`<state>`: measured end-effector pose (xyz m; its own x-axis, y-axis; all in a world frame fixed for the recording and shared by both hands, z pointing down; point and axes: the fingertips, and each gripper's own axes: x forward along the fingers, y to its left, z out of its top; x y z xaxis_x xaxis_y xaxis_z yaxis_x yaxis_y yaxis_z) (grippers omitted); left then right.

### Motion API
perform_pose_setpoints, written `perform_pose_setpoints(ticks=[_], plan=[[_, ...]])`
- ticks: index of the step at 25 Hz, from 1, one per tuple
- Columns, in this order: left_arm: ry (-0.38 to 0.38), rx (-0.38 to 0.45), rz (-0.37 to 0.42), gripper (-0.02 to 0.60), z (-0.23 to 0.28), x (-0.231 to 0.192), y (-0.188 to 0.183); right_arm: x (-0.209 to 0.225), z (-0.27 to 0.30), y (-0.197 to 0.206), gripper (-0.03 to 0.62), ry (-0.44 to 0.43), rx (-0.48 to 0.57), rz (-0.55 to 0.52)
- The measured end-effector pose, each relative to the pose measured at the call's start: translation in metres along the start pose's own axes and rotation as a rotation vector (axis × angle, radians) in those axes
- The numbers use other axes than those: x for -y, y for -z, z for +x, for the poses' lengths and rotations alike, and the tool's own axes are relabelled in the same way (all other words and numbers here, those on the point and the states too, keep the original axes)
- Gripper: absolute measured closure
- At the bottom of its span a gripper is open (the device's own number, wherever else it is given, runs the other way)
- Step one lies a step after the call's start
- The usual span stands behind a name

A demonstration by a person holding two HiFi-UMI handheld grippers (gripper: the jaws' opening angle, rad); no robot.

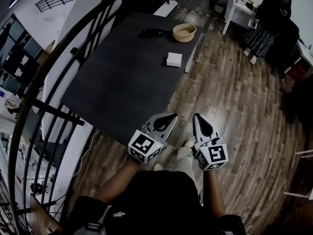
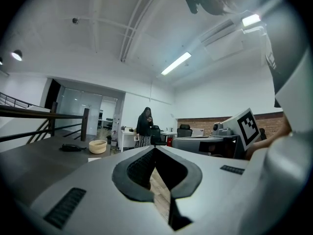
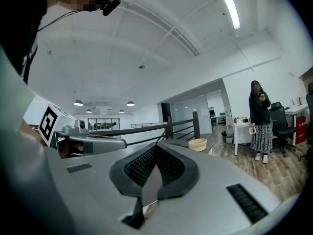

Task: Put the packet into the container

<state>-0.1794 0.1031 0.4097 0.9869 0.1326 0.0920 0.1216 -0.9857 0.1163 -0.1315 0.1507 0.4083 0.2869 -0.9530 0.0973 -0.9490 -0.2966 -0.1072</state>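
A white packet (image 1: pixel 174 59) lies flat near the right edge of the dark grey table (image 1: pixel 122 77). Beyond it, at the table's far end, stands the container, a beige bowl (image 1: pixel 184 32) (image 2: pixel 98 146) (image 3: pixel 197 144). Both grippers are held side by side over the wooden floor, just off the table's near corner and well short of the packet. My left gripper (image 1: pixel 171 116) (image 2: pixel 154 149) is shut with nothing in it. The right gripper (image 1: pixel 197 116) (image 3: pixel 155 146) is shut too, its pads together and empty.
A black object (image 1: pixel 153 33) lies on the table left of the bowl. A dark metal railing (image 1: pixel 54 82) curves along the table's left side. A person (image 1: pixel 274 18) (image 3: pixel 259 121) stands at the far right beside a white desk (image 1: pixel 239 9) and chairs.
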Motion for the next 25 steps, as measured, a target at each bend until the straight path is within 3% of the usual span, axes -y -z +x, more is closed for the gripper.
perform_pose_setpoints(ticks=[16, 25], plan=[[-0.131, -0.014, -0.039, 0.577, 0.163, -0.064, -0.017, 0.162, 0.093, -0.028, 0.591, -0.112, -0.042, -0.009], [-0.206, -0.008, -0.040, 0.577, 0.219, -0.085, -0.023, 0.236, 0.115, -0.040, 0.591, -0.141, -0.041, -0.024]])
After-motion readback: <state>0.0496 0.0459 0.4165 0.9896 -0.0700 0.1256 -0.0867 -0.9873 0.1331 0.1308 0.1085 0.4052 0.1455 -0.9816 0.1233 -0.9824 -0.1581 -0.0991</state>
